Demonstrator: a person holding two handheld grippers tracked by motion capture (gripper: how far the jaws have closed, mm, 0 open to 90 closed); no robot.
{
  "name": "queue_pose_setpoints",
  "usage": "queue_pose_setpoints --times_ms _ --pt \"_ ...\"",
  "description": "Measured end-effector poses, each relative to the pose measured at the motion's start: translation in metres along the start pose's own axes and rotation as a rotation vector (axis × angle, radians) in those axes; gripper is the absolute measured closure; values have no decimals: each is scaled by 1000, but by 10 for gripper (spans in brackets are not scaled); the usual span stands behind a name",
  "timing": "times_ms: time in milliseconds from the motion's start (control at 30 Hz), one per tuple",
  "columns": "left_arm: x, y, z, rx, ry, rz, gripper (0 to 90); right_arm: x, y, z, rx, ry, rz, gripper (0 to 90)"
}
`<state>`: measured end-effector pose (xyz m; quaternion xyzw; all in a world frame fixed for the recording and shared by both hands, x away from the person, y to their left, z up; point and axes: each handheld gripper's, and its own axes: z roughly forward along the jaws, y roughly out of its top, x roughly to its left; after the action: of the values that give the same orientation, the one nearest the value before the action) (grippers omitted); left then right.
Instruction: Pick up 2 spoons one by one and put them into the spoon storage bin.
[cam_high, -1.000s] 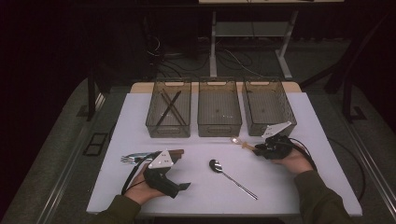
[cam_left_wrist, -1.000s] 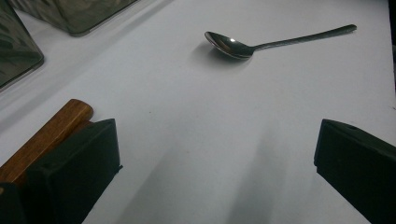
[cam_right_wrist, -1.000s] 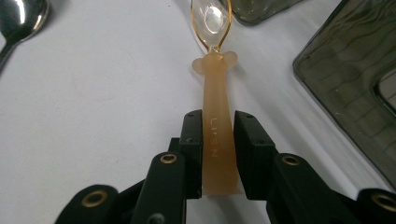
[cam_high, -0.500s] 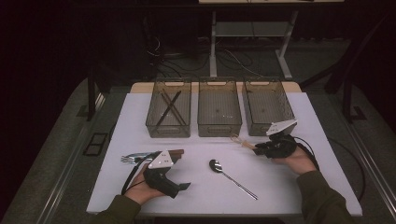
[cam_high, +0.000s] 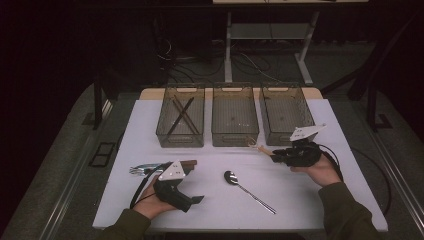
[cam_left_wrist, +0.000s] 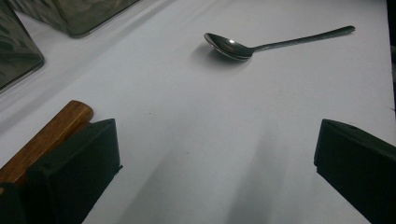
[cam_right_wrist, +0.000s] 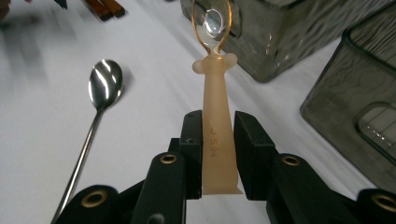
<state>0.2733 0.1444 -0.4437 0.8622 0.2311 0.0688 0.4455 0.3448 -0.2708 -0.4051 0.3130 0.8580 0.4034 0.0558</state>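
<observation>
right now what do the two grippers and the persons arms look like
Both the left gripper and the right gripper are black with blocky jaws, a pale three-cornered plate on top and a trailing black cable. Brass-coloured rivets show on the right one. Sleeves are dark olive.

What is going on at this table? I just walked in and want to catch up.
A person is sorting cutlery into three smoky clear plastic bins. The right claw is shut on a pale beige plastic-handled spoon with a clear bowl, held above the white table near the bins. The left claw rests open beside wooden-handled utensils. A shiny metal spoon lies between the hands.
</observation>
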Motion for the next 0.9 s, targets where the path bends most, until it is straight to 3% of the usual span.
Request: queue_pose_setpoints --times_ms 267,467,900 --pt "0 0 0 3 1 4 0 3 8 -8 -82 -19 34 736" --pt "-1 0 1 -16 1 -19 0 6 13 -10 -125 -78 72 735" --pt "0 -1 1 -12 6 -20 0 5 29 -9 -157 -131 110 734"
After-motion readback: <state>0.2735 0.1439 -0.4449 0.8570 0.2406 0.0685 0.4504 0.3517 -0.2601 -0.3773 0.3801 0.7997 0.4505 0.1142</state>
